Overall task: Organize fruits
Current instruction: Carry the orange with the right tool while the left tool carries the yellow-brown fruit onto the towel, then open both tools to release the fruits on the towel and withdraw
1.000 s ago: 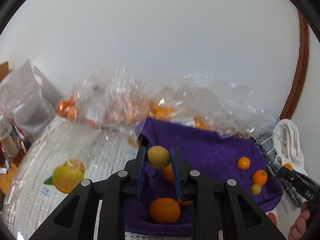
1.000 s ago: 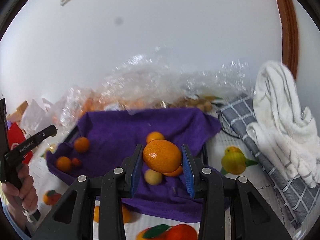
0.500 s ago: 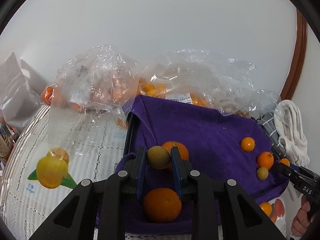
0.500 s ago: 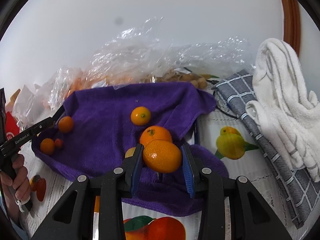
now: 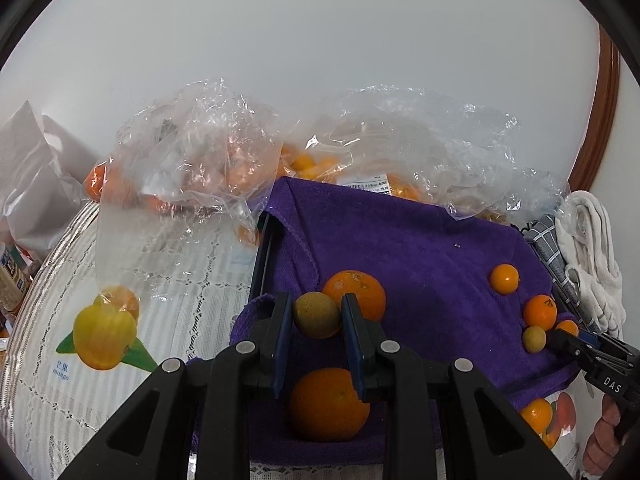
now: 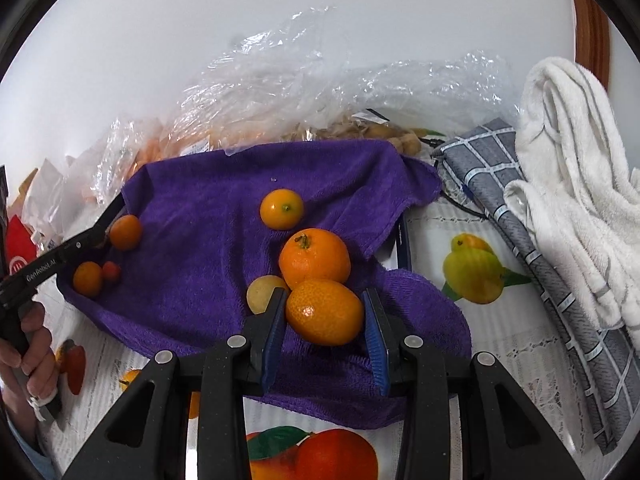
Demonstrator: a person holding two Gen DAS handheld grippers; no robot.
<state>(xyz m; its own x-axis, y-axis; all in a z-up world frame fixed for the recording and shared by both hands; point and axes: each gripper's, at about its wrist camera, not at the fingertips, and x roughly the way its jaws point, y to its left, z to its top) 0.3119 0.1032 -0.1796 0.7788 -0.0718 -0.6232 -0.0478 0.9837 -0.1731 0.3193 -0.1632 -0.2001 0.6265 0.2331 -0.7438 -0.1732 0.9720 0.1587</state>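
My left gripper (image 5: pixel 317 316) is shut on a small tan-green round fruit (image 5: pixel 317 314), held low over the purple cloth (image 5: pixel 420 248). Two oranges lie near it, one behind (image 5: pixel 358 292) and one under the fingers (image 5: pixel 328 404). My right gripper (image 6: pixel 325 312) is shut on an oval orange kumquat (image 6: pixel 325 312) just above the cloth's near edge (image 6: pixel 200 208). An orange (image 6: pixel 314 260) and a pale yellow fruit (image 6: pixel 264 293) lie right behind it. A smaller orange (image 6: pixel 281 209) lies farther back. The right gripper also shows at the cloth's right edge in the left wrist view (image 5: pixel 592 356).
Clear plastic bags of fruit (image 5: pixel 188 168) (image 6: pixel 280 96) stand behind the cloth by the wall. A white towel (image 6: pixel 576 168) and grey checked cloth (image 6: pixel 520 216) lie to the right. The tablecloth has printed fruit pictures (image 5: pixel 102 336). Small oranges (image 6: pixel 125 232) lie at the cloth's left.
Both grippers have come down and forward toward the purple cloth, each still holding its fruit. The fruits on the cloth now look closer and larger.
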